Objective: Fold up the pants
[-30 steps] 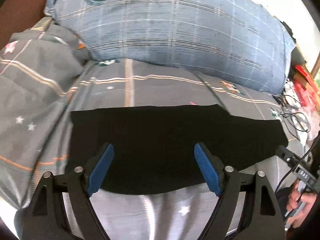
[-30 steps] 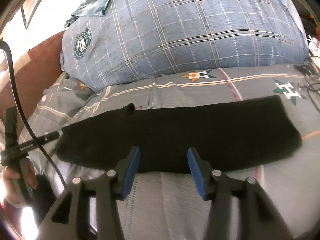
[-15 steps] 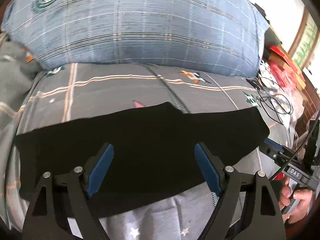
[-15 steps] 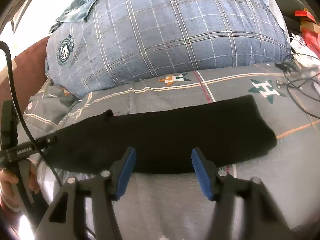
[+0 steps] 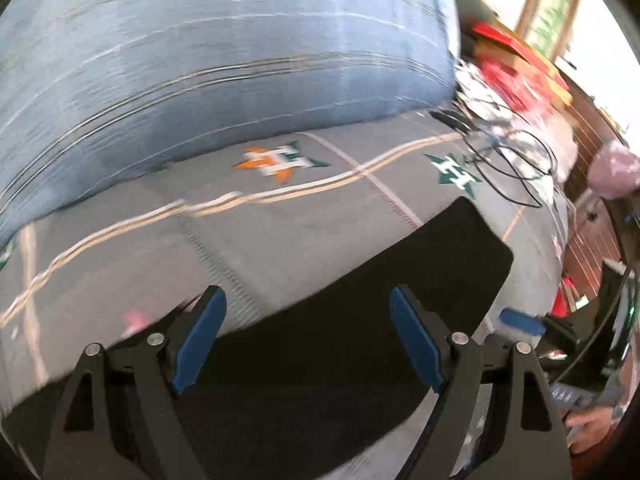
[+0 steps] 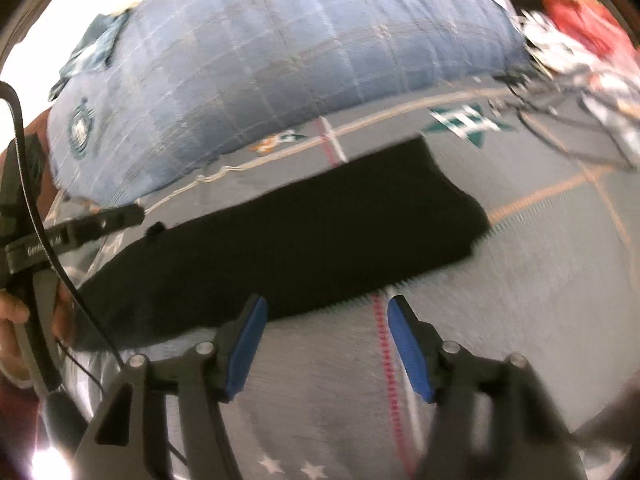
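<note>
The black pants (image 5: 360,320) lie flat as a long folded strip across the grey patterned bedsheet (image 5: 280,216). They also show in the right wrist view (image 6: 304,240). My left gripper (image 5: 308,340) is open and empty, its blue pads hovering over the strip's right half. My right gripper (image 6: 322,344) is open and empty, just in front of the strip's near edge. The left gripper's tool (image 6: 80,228) shows at the left of the right wrist view, over the strip's left end.
A big blue plaid pillow (image 5: 224,52) lies behind the pants. Black cables (image 5: 516,168) and red and white clutter (image 5: 512,76) sit at the bed's right side. Both views are motion-blurred.
Both cameras have swung to the right along the pants, so the strip's right end is now in front of the left gripper. Both grippers stay open; the pants lie unchanged.
</note>
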`<state>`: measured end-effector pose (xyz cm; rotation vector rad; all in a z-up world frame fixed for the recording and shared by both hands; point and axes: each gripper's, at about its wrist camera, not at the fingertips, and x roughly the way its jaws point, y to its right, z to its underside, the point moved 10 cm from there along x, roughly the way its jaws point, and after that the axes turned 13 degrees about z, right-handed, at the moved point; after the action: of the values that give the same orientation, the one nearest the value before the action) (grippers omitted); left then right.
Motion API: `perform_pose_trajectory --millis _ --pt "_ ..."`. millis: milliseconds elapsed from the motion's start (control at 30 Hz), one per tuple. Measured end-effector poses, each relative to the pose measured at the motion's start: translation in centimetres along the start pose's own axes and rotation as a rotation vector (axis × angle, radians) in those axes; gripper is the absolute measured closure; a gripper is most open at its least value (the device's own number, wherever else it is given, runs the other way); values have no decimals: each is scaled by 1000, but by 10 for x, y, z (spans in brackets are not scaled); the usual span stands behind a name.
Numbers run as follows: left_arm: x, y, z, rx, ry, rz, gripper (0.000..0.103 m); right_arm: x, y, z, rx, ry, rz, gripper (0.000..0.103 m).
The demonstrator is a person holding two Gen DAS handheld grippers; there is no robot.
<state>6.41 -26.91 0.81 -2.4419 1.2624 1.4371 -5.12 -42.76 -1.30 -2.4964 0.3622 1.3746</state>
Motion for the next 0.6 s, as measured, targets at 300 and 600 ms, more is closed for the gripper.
perform_pose_trajectory --millis 300,600 --pt "96 67 -36 181 -183 194 19 14 22 -4 164 -18 -52 38" --pt "158 113 -39 291 -317 317 17 23 24 -22 249 84 -109 37"
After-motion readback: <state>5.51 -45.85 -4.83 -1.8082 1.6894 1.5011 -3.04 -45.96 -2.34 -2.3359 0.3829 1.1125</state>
